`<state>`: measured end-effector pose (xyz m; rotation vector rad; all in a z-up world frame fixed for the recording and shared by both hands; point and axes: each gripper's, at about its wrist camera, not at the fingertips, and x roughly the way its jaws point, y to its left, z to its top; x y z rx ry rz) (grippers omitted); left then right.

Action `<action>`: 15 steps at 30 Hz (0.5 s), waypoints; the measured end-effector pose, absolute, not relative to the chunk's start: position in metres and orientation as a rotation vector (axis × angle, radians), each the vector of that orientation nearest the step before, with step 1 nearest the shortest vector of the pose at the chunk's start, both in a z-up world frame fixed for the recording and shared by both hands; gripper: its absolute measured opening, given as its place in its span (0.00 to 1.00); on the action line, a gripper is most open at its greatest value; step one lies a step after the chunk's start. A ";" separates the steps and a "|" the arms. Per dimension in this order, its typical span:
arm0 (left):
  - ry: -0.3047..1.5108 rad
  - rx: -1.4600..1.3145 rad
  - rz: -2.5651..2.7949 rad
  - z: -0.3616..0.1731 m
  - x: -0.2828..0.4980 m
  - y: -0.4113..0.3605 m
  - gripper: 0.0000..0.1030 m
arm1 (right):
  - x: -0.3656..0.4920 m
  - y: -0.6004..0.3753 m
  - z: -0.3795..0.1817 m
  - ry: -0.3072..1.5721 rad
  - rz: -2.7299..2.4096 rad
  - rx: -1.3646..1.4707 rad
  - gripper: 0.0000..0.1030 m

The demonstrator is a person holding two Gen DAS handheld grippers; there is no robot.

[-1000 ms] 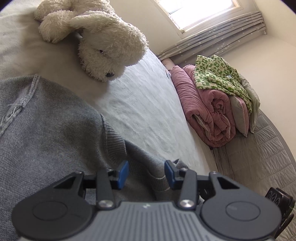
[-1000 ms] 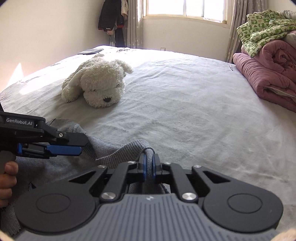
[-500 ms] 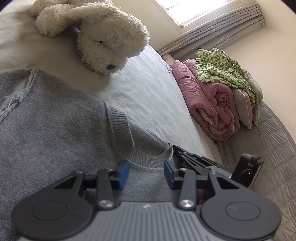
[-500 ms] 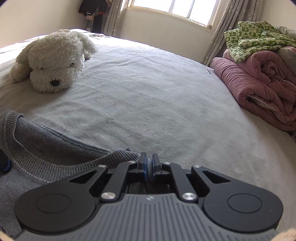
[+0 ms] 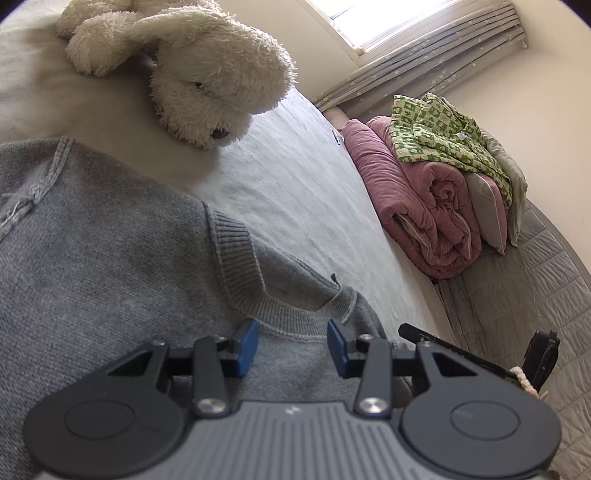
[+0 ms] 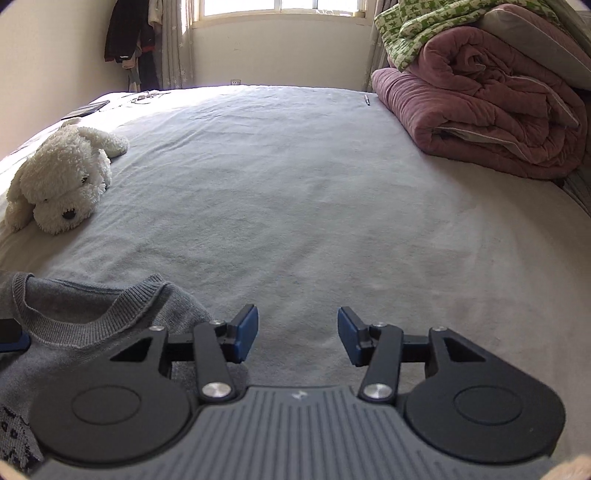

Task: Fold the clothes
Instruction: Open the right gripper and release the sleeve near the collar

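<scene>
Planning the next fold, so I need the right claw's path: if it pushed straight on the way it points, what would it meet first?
Probably the bare bed sheet. The right claw is open with nothing between its pads; the grey sweater lies off to its left.

Bright window (image 6: 280, 5) daylight, glare, fisheye-warped edges

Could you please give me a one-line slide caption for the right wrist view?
Right tongs, just opened and empty, over the bed beside the grey sweater; plush dog at left.
</scene>
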<state>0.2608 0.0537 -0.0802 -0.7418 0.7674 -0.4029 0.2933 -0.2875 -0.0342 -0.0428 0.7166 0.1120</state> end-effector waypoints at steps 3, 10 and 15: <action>0.767 -0.741 -0.402 -0.080 0.261 0.054 0.40 | 0.276 -0.310 -0.036 0.735 0.092 0.019 0.50; 0.764 -0.727 -0.395 -0.080 0.260 0.051 0.40 | 0.246 -0.319 -0.048 0.794 0.146 0.110 0.50; 0.762 -0.713 -0.391 -0.080 0.260 0.049 0.40 | 0.235 -0.297 -0.041 0.775 0.233 0.132 0.50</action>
